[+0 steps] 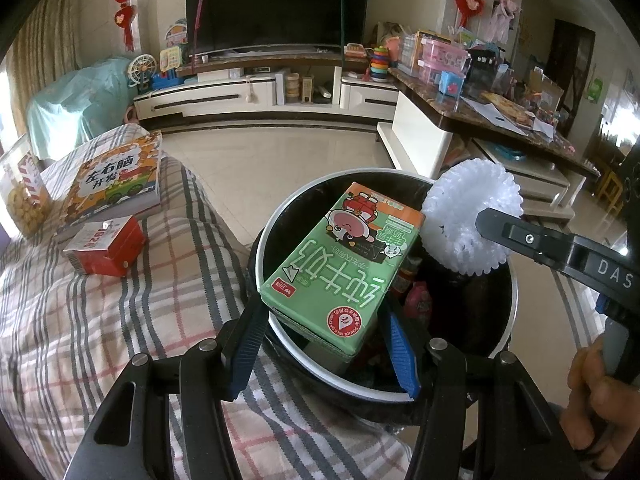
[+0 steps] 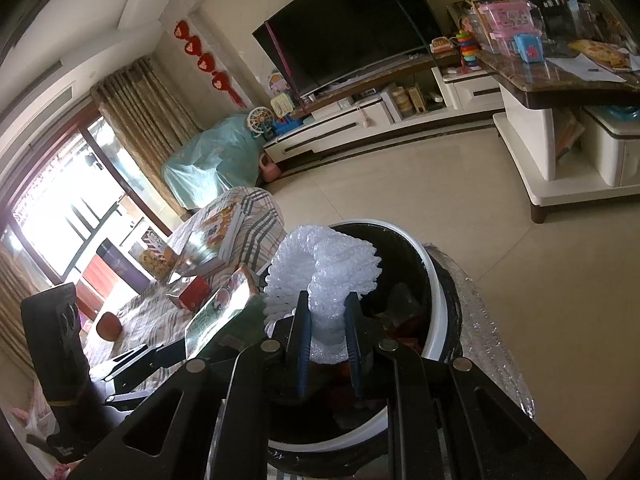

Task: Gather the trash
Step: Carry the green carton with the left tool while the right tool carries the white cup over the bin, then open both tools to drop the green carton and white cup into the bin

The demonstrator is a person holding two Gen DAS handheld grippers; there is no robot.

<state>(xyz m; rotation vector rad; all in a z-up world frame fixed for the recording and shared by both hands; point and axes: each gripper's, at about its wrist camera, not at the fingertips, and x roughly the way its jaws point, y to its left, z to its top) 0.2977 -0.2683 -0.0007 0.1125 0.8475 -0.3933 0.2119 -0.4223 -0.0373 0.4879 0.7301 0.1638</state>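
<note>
The left gripper (image 1: pixel 320 344) reaches forward over the near rim of the trash bin (image 1: pixel 508 332), its blue-padded fingers spread either side of a green milk carton (image 1: pixel 340 276); the left pad looks to touch the carton's edge, but the right pad stands just off it, so I cannot tell whether the carton is truly clamped. The carton lies tilted over the bin's mouth, printed upside down with large white Chinese characters, a cartoon cow and a red seal reading "SCHOOL MILK OF CHINA". The right gripper (image 2: pixel 328 336) comes in from the right side of the bin, a bare hand (image 1: pixel 596 396) on its handle, its body lettered "DAS" before the frame cuts it off; its jaws pinch a white foam fruit net (image 2: pixel 320 276) held above the bin's opening. Inside the bin, reddish wrappers are too dark to identify. Left of the bin, on the plaid-covered sofa (image 1: pixel 120 344), sit a red carton (image 1: pixel 106 246) and, farther back, a children's book (image 1: pixel 116 184) titled "左右脑开发". Beyond the bin stands a dark television (image 1: pixel 276 4).
</note>
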